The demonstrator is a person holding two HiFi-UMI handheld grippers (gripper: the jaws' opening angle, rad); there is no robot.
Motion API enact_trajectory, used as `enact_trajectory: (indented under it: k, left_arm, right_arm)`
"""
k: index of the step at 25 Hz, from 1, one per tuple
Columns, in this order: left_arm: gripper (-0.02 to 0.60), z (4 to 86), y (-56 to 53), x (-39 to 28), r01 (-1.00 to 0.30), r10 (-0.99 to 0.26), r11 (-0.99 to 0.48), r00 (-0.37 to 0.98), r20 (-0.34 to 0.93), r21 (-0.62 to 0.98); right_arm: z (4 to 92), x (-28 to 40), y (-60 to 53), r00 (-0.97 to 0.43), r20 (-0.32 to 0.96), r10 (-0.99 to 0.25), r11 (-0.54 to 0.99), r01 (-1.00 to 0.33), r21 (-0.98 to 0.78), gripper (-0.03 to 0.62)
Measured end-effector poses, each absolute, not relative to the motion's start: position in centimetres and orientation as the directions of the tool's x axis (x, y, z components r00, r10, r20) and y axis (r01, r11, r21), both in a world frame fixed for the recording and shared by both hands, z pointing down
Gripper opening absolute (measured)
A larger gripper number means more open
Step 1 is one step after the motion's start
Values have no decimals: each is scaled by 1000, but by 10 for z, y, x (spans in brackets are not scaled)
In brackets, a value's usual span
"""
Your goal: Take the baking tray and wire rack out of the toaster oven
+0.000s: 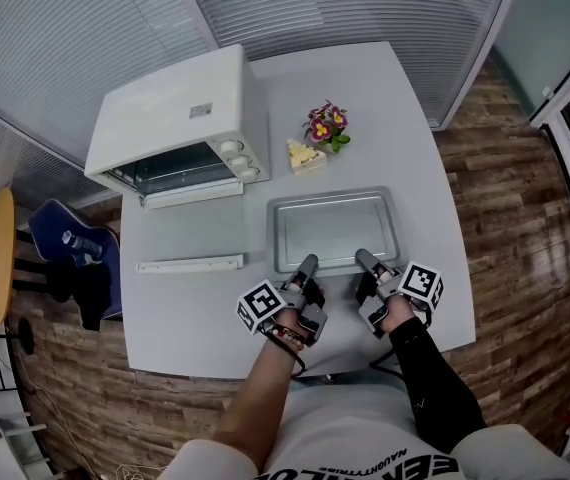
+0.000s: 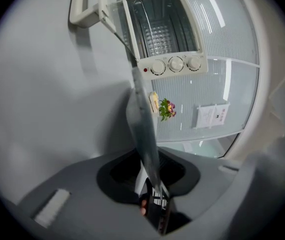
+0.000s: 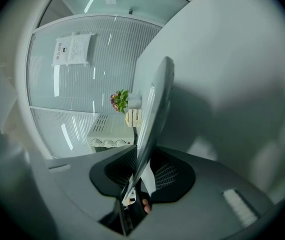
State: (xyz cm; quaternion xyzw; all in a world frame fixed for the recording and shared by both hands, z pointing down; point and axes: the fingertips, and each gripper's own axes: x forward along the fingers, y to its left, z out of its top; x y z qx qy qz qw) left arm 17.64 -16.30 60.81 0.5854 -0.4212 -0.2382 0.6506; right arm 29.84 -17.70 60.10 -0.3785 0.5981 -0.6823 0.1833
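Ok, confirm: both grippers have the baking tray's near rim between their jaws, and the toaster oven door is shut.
No: the head view shows the toaster oven door folded down, open. The left gripper and right gripper do have the baking tray's near rim between their jaws.

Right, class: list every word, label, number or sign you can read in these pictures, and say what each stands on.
No text reads clearly.
The label on top of the toaster oven: too small to read.
The sheet on the glass wall: print blurred.
The print on the person's shirt: upside down, cut off, unreadable.
The left gripper and right gripper: square markers only, no words.
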Motion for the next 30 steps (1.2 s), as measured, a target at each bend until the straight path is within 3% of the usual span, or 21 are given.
enact_trajectory:
  k: [9, 15, 22, 26, 30]
  left_arm:
    - [144, 612, -169, 176, -172, -810, 208, 522, 269, 963]
    - [154, 595, -166, 200, -141, -775, 139, 600, 196, 980]
    - [155, 596, -140, 228, -108, -717, 155, 671, 187, 982]
    - [89, 595, -142, 232, -106, -714, 146, 677, 179, 984]
    - [80, 591, -147, 233, -90, -733, 144, 659, 167, 985]
  right_arm:
    - [600, 295, -183, -664, 290, -689, -199, -211, -957, 72]
    - [597, 296, -183, -656, 267, -706, -193, -184, -964, 86]
    - [601, 299, -183, -638, 271, -721, -210, -172, -963, 75]
    - [601, 299, -185, -639, 271, -720, -208, -173, -963, 75]
    - [599, 299, -187, -656, 270, -704, -185, -198, -963, 78]
